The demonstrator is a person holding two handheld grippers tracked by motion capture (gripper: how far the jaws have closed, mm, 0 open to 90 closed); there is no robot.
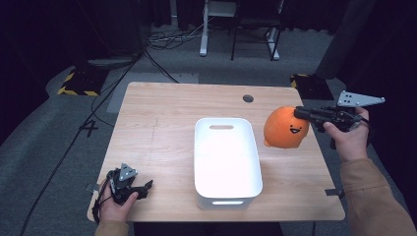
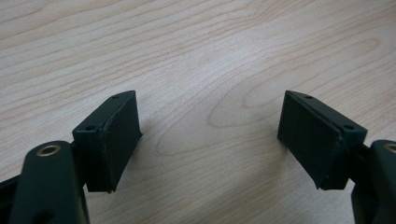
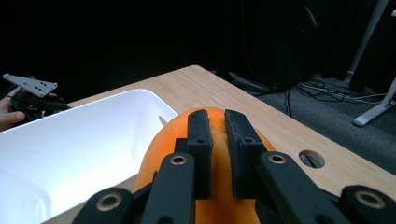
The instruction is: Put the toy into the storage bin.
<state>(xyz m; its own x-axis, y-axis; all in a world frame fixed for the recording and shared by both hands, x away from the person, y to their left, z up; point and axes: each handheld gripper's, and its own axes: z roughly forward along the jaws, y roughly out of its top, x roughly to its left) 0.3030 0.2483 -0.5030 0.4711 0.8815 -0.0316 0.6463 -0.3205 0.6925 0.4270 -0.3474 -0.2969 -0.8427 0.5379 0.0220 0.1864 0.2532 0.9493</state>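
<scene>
An orange plush toy (image 1: 286, 129) with a small smiling face hangs just above the table to the right of a white bin (image 1: 226, 162). My right gripper (image 1: 298, 112) is shut on a pinch of the toy's top; in the right gripper view the two jaws nearly meet on the orange fabric (image 3: 159, 149). My left gripper (image 1: 147, 187) rests on the wooden table (image 1: 157, 123) at its front left corner. Its jaws stand wide apart with bare wood between the pads (image 2: 119, 140).
The white bin's (image 3: 70, 140) inside holds nothing, and a handle slot is cut in its far wall. A round cable hole (image 1: 248, 98) sits near the table's far edge. Cables and chair legs lie on the grey floor beyond.
</scene>
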